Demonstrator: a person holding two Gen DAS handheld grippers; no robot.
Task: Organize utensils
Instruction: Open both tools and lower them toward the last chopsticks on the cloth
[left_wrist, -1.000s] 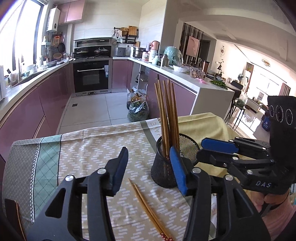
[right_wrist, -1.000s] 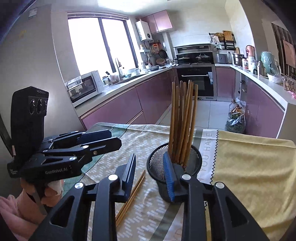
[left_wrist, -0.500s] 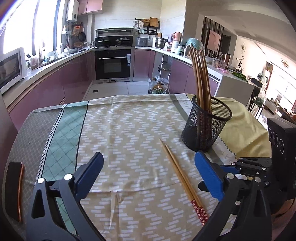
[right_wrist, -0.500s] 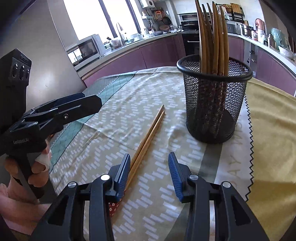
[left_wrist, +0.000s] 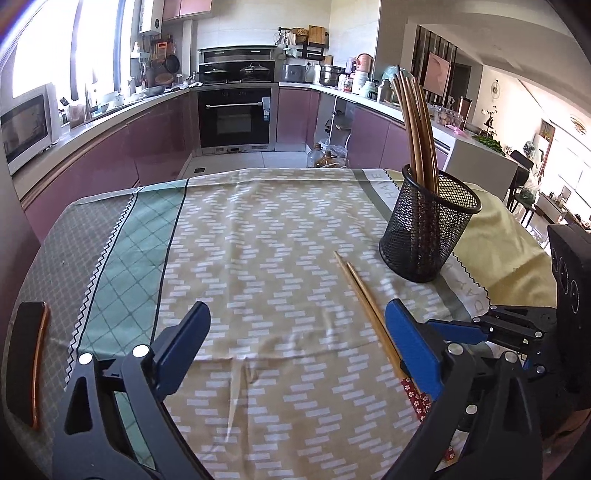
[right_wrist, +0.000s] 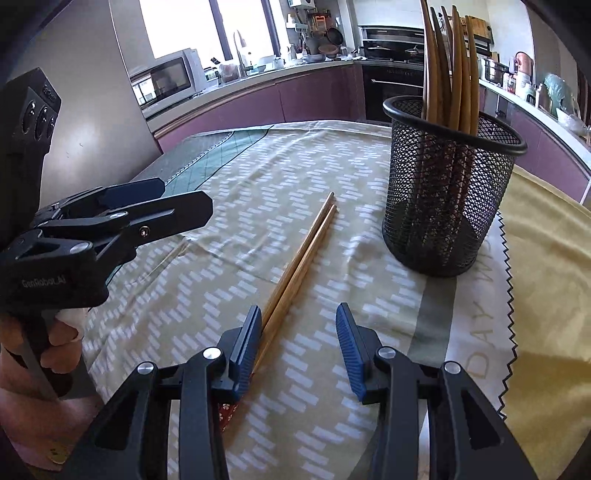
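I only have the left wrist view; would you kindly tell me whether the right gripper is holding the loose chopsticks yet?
Observer: Not yet. The right gripper is open, its jaws having just been opening, and the chopsticks lie unclamped on the cloth.
Operator: Thank you. Where do they sit relative to its fingers?
Observer: They run in between the fingers, right beside the left finger; I cannot tell whether they touch it. The other finger is well clear of them.

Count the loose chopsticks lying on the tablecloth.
2: one pair of chopsticks lying side by side left of the mesh cup, patterned ends under the right tool. More stand inside the cup.
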